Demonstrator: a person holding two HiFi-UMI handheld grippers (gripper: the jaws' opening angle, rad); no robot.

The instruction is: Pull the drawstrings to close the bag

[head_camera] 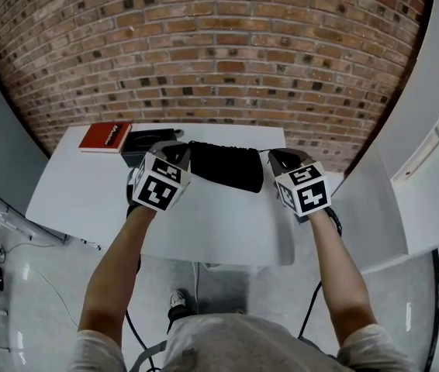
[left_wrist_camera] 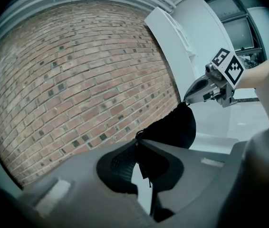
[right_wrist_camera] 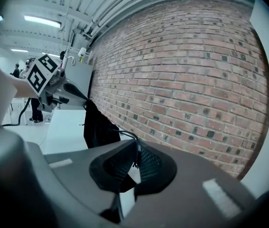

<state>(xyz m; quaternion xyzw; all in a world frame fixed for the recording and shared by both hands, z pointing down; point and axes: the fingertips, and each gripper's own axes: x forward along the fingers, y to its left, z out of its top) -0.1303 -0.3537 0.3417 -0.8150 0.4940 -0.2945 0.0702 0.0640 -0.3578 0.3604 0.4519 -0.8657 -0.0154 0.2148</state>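
A black drawstring bag hangs stretched between my two grippers above the white table. The left gripper is shut on the bag's left drawstring, whose knot sits at the jaw tips in the left gripper view, with the bag just beyond. The right gripper is shut on the right drawstring, a thin black cord running from its jaws to the bag. Each gripper view shows the other gripper at the bag's far end: the right gripper and the left gripper.
A red book and a black box lie at the table's far left corner. A brick wall stands right behind the table. White panels close off the right side. People stand far off in the right gripper view.
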